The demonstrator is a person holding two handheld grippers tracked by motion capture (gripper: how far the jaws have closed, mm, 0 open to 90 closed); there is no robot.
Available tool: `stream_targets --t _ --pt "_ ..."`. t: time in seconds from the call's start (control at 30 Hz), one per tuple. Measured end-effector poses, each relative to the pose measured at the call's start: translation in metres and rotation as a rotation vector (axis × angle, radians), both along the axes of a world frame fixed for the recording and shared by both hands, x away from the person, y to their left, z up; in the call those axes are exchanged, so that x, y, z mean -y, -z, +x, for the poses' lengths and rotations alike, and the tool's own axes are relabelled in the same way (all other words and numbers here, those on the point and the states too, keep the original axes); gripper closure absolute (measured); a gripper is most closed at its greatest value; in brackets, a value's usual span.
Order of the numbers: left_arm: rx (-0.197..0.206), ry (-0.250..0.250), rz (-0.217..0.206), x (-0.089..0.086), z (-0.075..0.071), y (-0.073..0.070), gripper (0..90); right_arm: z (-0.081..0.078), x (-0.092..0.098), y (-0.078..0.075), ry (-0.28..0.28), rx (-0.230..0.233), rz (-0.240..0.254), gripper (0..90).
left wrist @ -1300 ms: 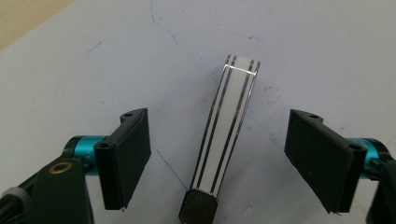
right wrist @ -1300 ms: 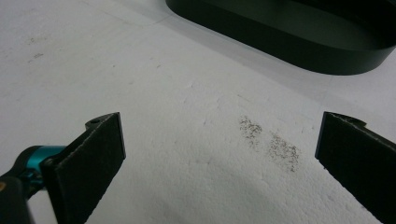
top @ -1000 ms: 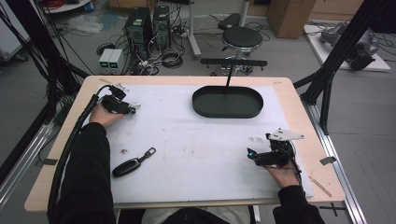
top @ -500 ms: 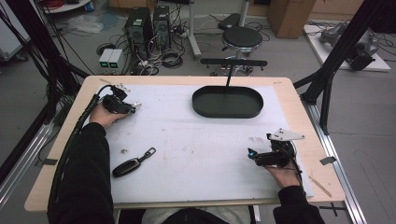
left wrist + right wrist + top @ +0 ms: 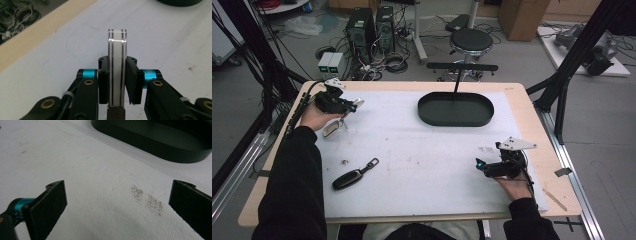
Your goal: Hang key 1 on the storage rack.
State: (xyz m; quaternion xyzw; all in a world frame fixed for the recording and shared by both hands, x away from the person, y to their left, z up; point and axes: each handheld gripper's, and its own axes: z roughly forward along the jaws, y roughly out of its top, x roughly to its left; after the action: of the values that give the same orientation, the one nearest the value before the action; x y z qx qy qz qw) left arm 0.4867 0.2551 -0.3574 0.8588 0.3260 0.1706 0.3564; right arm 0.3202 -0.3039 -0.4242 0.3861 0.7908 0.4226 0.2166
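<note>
My left gripper [image 5: 353, 105] is at the far left of the white mat, raised a little above it. Its jaws have just been closing and are now shut on a flat white object with dark stripes [image 5: 117, 67], seen edge-on between the pads [image 5: 132, 82], with a knurled metal part at its base. In the high view a silvery oblong piece [image 5: 333, 128] hangs just below that hand. My right gripper [image 5: 481, 166] rests at the near right of the mat, and its jaws [image 5: 117, 195] are wide open over bare mat.
A black oval tray [image 5: 455, 109] sits at the back centre, its wall [image 5: 150, 147] ahead of the right gripper. A black car key fob [image 5: 347, 179] with a strap lies at the near left, with a small bit [image 5: 344, 161] beside it. A stand [image 5: 460, 67] rises behind the tray.
The left hand has risen off the mat with the white object in its jaws, and the silvery piece now shows beneath it. The right hand has stayed in place.
</note>
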Motion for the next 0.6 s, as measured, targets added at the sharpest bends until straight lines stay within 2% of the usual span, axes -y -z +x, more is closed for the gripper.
stream_targets --t 0.1,0.2,0.43,0.6 --pt "0.043 0.035 0.029 0.013 -0.001 -0.019 74.6 0.001 -0.001 0.0 -0.004 0.002 -0.001 0.8" --pt "0.065 0.042 0.012 0.018 0.001 -0.032 74.6 0.001 -0.002 0.0 -0.01 0.005 -0.011 0.8" --pt "0.077 0.026 -0.025 0.021 0.005 -0.05 74.6 -0.001 0.001 -0.001 -0.005 0.013 -0.006 0.8" --pt "0.096 0.026 -0.036 0.024 0.005 -0.06 74.6 -0.003 0.002 -0.002 -0.001 0.022 0.0 0.8"
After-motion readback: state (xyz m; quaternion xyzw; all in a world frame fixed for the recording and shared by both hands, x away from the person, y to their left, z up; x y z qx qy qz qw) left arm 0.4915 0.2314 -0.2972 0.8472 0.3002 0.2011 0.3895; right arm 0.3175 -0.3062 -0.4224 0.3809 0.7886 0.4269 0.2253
